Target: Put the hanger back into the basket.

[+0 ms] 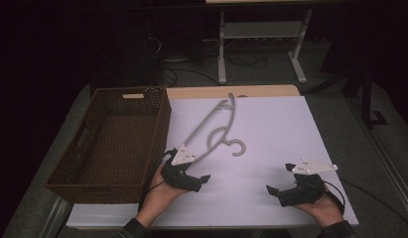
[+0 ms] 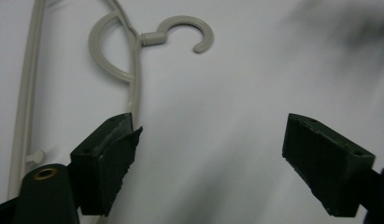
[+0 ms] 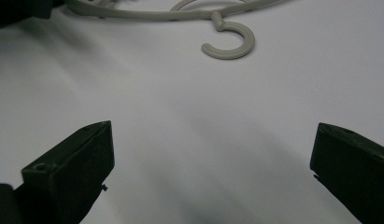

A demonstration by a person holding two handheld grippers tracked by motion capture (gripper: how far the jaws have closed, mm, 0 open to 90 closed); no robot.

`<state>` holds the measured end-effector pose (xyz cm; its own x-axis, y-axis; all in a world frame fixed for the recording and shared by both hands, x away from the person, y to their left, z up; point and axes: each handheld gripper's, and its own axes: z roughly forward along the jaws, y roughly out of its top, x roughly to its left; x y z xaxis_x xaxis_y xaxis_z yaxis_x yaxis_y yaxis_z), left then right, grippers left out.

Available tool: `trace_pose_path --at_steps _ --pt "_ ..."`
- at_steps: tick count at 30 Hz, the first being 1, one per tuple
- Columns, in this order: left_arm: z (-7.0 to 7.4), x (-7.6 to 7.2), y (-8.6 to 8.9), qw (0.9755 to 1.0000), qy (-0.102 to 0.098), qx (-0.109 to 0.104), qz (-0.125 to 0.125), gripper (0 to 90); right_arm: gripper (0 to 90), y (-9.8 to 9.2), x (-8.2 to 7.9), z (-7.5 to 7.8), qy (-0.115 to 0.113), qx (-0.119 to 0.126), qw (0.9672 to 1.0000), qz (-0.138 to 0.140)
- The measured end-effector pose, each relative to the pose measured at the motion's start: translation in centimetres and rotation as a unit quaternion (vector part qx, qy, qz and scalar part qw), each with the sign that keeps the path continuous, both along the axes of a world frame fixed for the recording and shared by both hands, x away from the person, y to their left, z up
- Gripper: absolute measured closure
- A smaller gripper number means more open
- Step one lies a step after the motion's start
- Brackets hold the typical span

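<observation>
Approaching the hanger, nothing grasped yet

The grey plastic hanger lies flat on the white worktop beside the wicker basket. Left gripper, jaws released, sits at its lower end; right gripper is likewise released, well apart. Judged next: close on the hanger's arm.

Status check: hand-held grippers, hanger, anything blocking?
Left hand-held gripper open, empty, beside hanger. Right hand-held gripper open, empty, apart from it. Hanger flat on white sheet. Wicker basket at left, nothing blocking.
</observation>
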<state>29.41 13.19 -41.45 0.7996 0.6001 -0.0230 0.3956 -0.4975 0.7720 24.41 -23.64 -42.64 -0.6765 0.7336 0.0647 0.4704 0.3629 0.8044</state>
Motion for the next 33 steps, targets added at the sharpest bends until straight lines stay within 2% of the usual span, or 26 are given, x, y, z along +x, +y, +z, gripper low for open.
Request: trace_pose_path --at_steps 8,10,11,13,14,17,20,23,26,28,29,31,33 --pt "0.0 2.0 -0.3 0.9998 -0.006 0.004 0.019 32.1 0.0 -0.1 0.1 0.0 0.001 0.0 1.0 -0.002" --pt "0.0 2.5 -0.5 0.9997 -0.006 0.005 0.022 39.1 0.0 -0.1 0.1 0.0 0.002 0.001 1.0 -0.002" --pt "-0.1 3.2 -0.9 0.9997 -0.005 0.009 0.024 41.2 0.0 -0.1 0.1 0.0 0.002 0.0 1.0 -0.002" --pt "-0.1 3.4 -1.1 0.9996 -0.005 0.011 0.026 44.7 0.0 -0.1 0.1 0.0 0.002 0.001 1.0 -0.002" --pt "-0.3 4.0 -1.3 0.9994 -0.007 0.019 0.028 46.4 0.0 -0.1 0.1 0.0 0.002 0.001 1.0 -0.002" --pt "-0.4 4.6 -1.6 0.9993 -0.005 0.02 0.031 50.5 0.0 -0.2 0.1 0.0 0.002 0.002 1.0 -0.003" --pt "-1.0 6.0 -2.0 0.999 0.004 0.027 0.034 53.1 0.0 -0.2 0.1 0.0 0.002 0.002 1.0 -0.005" --pt "-1.2 6.5 -2.1 0.9991 0.008 0.027 0.032 54.4 0.0 -0.2 0.1 0.0 0.001 0.003 1.0 -0.005" --pt "-1.9 7.6 -2.7 0.9988 0.017 0.037 0.029 54.7 0.0 -0.3 0.1 0.0 0.001 0.002 1.0 -0.005" --pt "-2.1 7.8 -2.8 0.9985 0.02 0.041 0.031 55.0 0.0 -0.3 0.1 0.0 0.001 0.003 1.0 -0.006" --pt "-2.4 8.1 -2.8 0.998 0.022 0.05 0.03 55.5 0.0 -0.4 0.0 0.0 0.001 0.003 1.0 -0.006" --pt "-2.6 8.2 -2.8 0.998 0.026 0.049 0.029 56.9 0.0 -0.4 0.1 0.0 0.001 0.004 1.0 -0.007" --pt "-2.8 8.4 -2.8 0.9974 0.031 0.057 0.03 58.7 0.0 -0.5 0.1 0.0 0.001 0.004 1.0 -0.007"
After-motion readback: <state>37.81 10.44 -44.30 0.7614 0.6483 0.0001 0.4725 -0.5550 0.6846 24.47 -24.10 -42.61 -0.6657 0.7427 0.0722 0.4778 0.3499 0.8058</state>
